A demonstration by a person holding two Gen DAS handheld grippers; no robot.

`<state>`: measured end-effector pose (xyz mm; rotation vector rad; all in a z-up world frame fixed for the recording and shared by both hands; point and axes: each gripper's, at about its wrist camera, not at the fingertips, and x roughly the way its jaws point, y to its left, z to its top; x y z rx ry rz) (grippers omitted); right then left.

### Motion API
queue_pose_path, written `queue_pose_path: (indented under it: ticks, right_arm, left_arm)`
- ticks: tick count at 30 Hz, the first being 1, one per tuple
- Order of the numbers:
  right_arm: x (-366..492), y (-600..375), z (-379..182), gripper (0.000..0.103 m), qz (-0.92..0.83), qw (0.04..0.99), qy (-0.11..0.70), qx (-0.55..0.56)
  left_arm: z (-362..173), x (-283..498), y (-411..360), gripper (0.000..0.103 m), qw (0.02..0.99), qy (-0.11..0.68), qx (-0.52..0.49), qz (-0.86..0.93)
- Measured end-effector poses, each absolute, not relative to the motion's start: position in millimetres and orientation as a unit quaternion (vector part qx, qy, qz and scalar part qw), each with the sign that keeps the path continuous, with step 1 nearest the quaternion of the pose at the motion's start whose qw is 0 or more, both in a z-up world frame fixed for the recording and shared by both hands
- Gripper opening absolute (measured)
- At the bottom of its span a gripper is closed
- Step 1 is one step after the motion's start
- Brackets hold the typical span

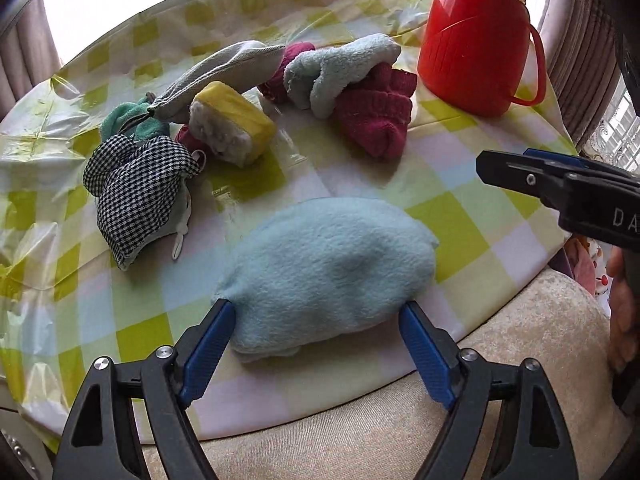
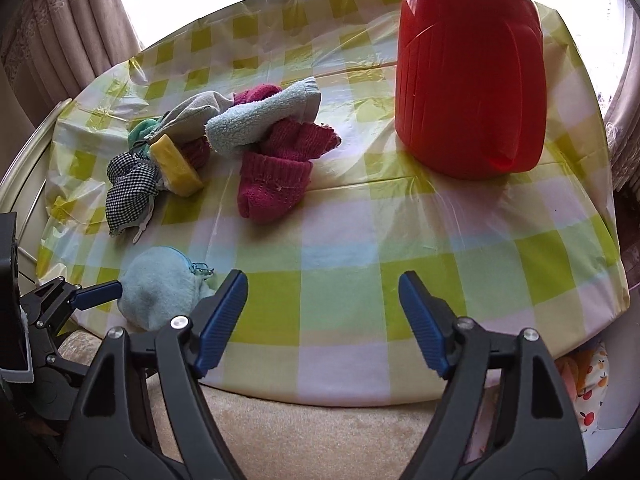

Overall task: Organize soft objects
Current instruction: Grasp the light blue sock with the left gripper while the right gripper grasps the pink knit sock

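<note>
A light blue fleece pouch [image 1: 328, 268] lies near the table's front edge. My left gripper [image 1: 316, 312] is open, its blue fingers on either side of the pouch's near end. The pouch also shows in the right wrist view [image 2: 160, 284], with the left gripper's finger [image 2: 100, 292] beside it. My right gripper [image 2: 322, 284] is open and empty over the checked cloth; it also shows in the left wrist view [image 1: 528, 174]. Farther back lies a heap: magenta socks [image 1: 376, 120], a light blue towel [image 1: 340, 68], a yellow sponge [image 1: 232, 120], a houndstooth cloth [image 1: 136, 188], a grey pouch [image 1: 220, 72].
A tall red plastic jug [image 1: 476, 36] stands at the back right of the table, large in the right wrist view [image 2: 472, 80]. A green-checked plastic tablecloth [image 2: 360, 240] covers the table. A beige cushion [image 2: 300, 428] lies in front of the table. Curtains hang behind.
</note>
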<state>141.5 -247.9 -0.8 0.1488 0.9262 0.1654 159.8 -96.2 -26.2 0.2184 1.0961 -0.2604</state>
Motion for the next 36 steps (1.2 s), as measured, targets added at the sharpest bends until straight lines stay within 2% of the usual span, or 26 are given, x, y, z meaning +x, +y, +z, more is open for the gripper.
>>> queue_pose_path:
  ticks: [4,8,12,16,18,19,22,24,27,29,36]
  right_arm:
    - [160,-243,-2,0.082,0.076,0.891,0.439,0.090]
    - [180,-239,-5,0.084,0.076,0.890,0.437,0.110]
    - [201,-228,-10,0.084,0.082,0.887,0.438,0.119]
    - [219,-218,-19,0.084,0.085,0.882,0.448,0.120]
    - [226,-215,-23,0.084,0.084,0.881,0.449,0.120]
    - [230,-214,-24,0.084,0.083,0.881,0.450,0.120]
    - [239,-213,-29,0.084,0.078,0.880,0.454,0.117]
    - [242,-211,-30,0.081,0.072,0.883,0.451,0.106]
    - [245,-206,-31,0.065,0.068,0.887,0.448,0.088]
    - [245,-204,-31,0.060,0.065,0.889,0.446,0.077]
    - [239,-204,-29,0.044,0.072,0.894,0.437,0.068]
  left_arm:
    - [-25,172,-96,0.084,0.849,0.507,0.084,-0.122]
    - [-24,182,-90,0.072,0.857,0.497,0.051,-0.126]
    - [-24,195,-82,0.068,0.861,0.489,0.018,-0.136]
    - [-23,199,-70,0.057,0.862,0.483,-0.025,-0.151]
    - [-24,201,-61,0.043,0.860,0.482,-0.052,-0.158]
    - [-25,203,-56,0.041,0.859,0.481,-0.068,-0.163]
    - [-26,208,-41,0.041,0.853,0.475,-0.118,-0.184]
    - [-26,207,-32,0.045,0.852,0.470,-0.142,-0.185]
    - [-25,207,-27,0.057,0.853,0.461,-0.161,-0.186]
    - [-24,208,-25,0.061,0.854,0.459,-0.166,-0.182]
    - [-15,203,-11,0.063,0.865,0.424,-0.197,-0.181]
